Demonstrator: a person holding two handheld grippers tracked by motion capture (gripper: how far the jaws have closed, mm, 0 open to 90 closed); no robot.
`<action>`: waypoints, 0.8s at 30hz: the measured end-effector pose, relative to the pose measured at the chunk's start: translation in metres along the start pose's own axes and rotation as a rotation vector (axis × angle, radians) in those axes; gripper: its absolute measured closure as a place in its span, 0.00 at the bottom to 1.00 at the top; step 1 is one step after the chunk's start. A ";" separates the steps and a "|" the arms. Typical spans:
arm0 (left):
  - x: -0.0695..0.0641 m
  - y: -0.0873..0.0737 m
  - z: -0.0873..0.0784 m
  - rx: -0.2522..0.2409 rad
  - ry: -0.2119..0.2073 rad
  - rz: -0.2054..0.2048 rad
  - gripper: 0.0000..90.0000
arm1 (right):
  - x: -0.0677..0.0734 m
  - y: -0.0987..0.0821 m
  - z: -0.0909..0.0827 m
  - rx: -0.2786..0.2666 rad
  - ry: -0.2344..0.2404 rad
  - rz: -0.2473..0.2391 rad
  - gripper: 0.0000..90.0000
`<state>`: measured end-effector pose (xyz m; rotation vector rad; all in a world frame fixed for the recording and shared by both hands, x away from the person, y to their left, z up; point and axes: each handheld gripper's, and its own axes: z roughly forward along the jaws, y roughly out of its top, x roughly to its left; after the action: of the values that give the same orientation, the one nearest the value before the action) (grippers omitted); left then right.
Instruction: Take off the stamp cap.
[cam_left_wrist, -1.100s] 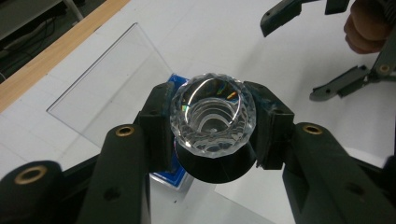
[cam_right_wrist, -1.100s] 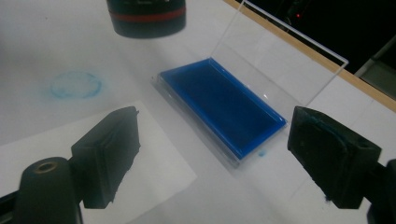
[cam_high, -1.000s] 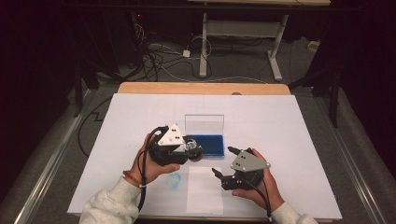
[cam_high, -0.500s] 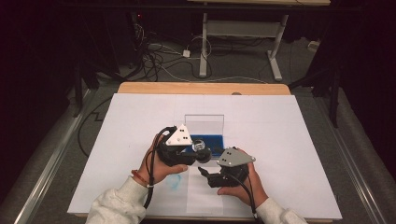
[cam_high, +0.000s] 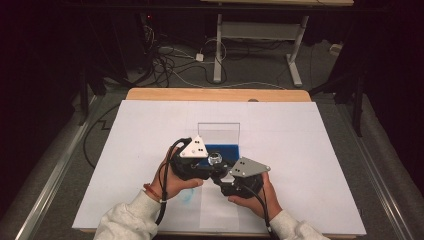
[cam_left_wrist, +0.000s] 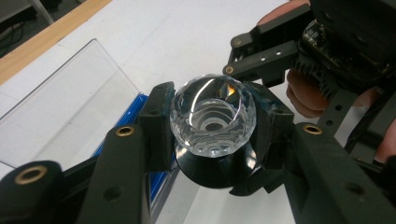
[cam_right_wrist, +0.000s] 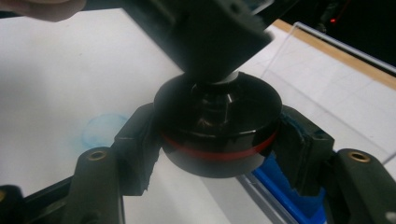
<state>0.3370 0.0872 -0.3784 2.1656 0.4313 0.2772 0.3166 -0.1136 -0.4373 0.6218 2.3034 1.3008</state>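
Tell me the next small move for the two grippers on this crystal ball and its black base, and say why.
Probably twist or pull apart: left gripper clamps the crystal ball, and right gripper, whose jaws have just closed, grips the black base beneath it.

The ball (cam_left_wrist: 212, 112) between the black left gripper (cam_left_wrist: 210, 126) jaws is clear like glass, with many small flat faces. Under it, the round base (cam_right_wrist: 218, 128) is shiny black with a red stripe. Behind sits a blue tray (cam_high: 222, 150).

Faceted crystal knob (cam_left_wrist: 212, 114) (upright) on black base (cam_right_wrist: 218, 128).
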 end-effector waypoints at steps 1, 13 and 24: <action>0.000 -0.001 0.000 -0.002 -0.003 -0.005 0.61 | 0.000 0.000 0.000 0.003 -0.002 -0.004 0.42; -0.002 -0.002 -0.002 0.001 -0.016 0.003 0.61 | 0.003 -0.002 0.000 0.029 0.006 -0.026 0.43; -0.005 -0.003 -0.001 0.018 -0.038 0.011 0.61 | 0.004 -0.002 -0.004 0.066 0.018 -0.068 0.44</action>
<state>0.3320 0.0875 -0.3809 2.1874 0.4021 0.2380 0.3105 -0.1147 -0.4379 0.5502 2.3696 1.2081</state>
